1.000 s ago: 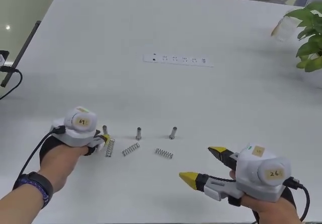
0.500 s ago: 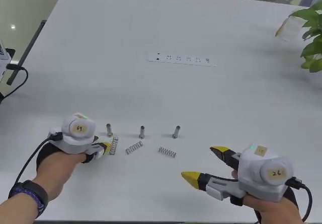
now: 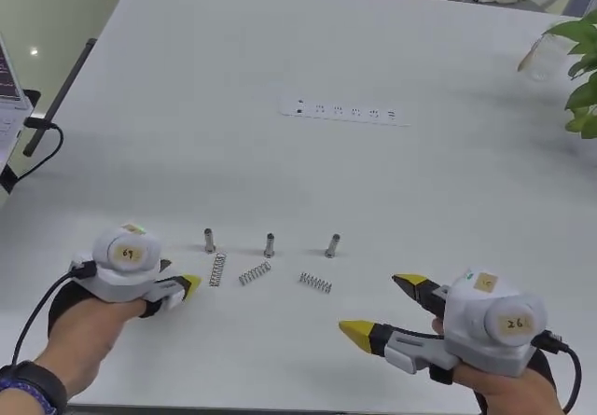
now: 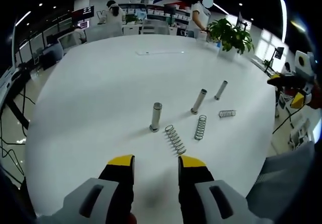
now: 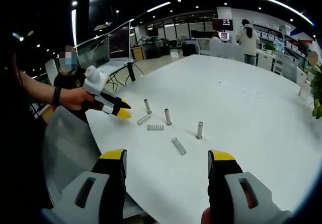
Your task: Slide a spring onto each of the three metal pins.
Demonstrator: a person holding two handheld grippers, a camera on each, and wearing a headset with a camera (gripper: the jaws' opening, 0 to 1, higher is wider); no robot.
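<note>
No spring is seen on a pin yet, so the whole job seems to be left to do. Three metal pins are stood up in a row on the white table: the left pin, the middle pin and the right pin. Near each one a spring is laid flat: the left spring, the middle spring and the right spring. The left gripper is held near the left spring, its jaws a little apart, with nothing between them. The right gripper is held wide open and empty, apart from the right spring.
</note>
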